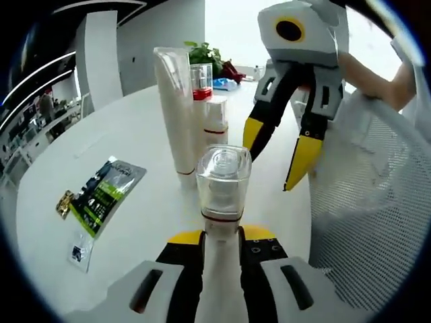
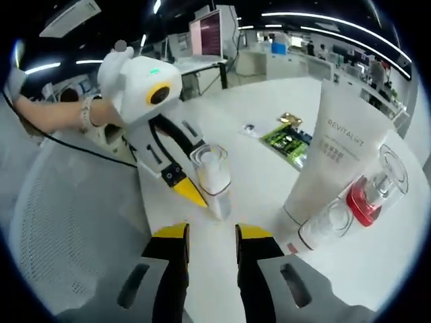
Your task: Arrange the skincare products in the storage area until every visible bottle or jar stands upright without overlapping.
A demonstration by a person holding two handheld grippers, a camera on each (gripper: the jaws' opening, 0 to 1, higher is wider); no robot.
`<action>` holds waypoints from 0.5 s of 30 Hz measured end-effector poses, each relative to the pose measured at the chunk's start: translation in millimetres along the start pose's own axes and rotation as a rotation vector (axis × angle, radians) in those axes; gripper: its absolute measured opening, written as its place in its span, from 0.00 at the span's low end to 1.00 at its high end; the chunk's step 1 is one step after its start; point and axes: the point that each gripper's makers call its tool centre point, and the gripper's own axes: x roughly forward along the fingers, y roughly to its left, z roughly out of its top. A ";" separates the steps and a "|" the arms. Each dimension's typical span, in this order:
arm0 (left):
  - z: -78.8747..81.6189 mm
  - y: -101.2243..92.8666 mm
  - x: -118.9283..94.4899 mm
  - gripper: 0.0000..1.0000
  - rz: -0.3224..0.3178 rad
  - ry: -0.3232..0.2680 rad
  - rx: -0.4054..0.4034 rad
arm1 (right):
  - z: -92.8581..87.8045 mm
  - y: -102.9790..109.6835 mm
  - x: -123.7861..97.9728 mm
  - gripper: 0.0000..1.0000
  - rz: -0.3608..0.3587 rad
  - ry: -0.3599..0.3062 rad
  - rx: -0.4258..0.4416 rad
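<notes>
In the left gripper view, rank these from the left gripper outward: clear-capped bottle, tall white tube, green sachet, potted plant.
1. Clear-capped bottle: clamped between the left gripper jaws.
2. Tall white tube: upright just behind the bottle, slightly left.
3. Green sachet: flat on the table, far left.
4. Potted plant: at the table's far edge.

Bright, even indoor light. Left gripper view: window (image 1: 236,27) blown out white, glare on the table (image 1: 135,134). Right gripper view: ceiling strip lights (image 2: 323,17), dim background. Soft shadows. Heavy fisheye bending at edges; near jaws slightly soft.
</notes>
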 end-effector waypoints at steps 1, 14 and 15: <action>-1.3 0.3 -0.6 0.17 -0.001 0.003 -0.009 | -2.6 -3.2 -2.5 0.26 -0.007 0.008 0.010; -11.0 -6.8 3.5 0.09 -0.024 0.067 -0.040 | -27.0 -29.2 -19.5 0.25 -0.088 0.078 0.086; -10.6 -5.3 4.0 0.09 -0.016 0.067 -0.043 | -27.9 -30.0 -21.0 0.25 -0.096 0.078 0.090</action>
